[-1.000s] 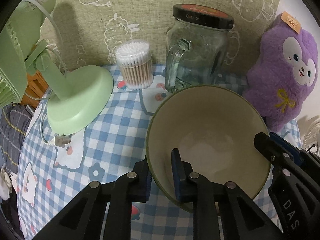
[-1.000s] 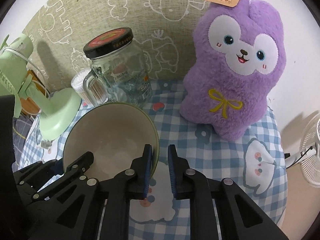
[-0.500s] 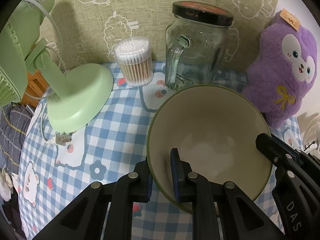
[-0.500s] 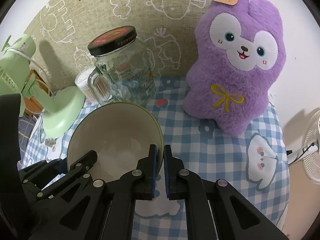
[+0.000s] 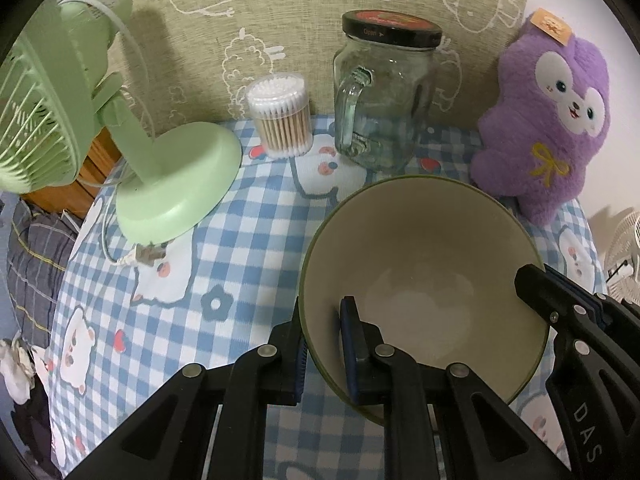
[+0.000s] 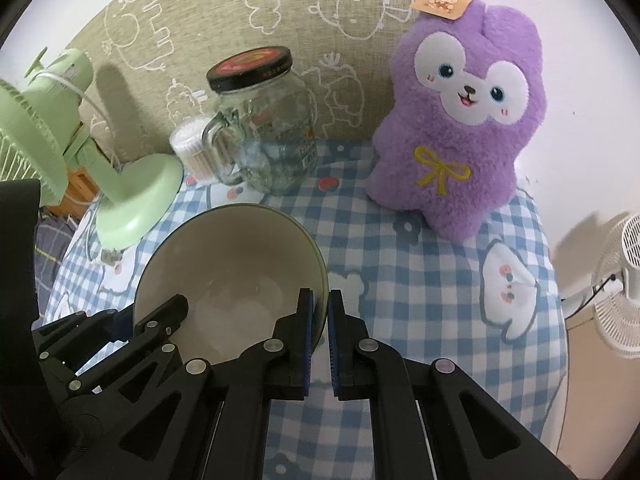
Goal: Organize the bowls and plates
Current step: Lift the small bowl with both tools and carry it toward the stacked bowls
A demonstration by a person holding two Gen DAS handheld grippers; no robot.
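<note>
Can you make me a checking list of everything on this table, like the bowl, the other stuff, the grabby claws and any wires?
Surface: blue checked tablecloth with cartoon animals.
Job's things: one bowl, green outside, cream inside, nothing in it; no plates seen.
Clutter: green fan, cotton swabs, glass jar, purple plush.
Grippers: left gripper and right gripper each pinch the bowl's rim, on opposite sides.
Cables: white cord with plug by the fan base.
Surroundings: patterned cushion behind; white fan beyond the table.

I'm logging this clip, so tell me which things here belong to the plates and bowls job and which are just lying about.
Job: round cream bowl with green rim, left gripper and right gripper, jaws clamped on its rim.

Lying about: green desk fan, clear tub of cotton swabs, black-lidded glass handled jar, purple plush toy, blue checked tablecloth.
</note>
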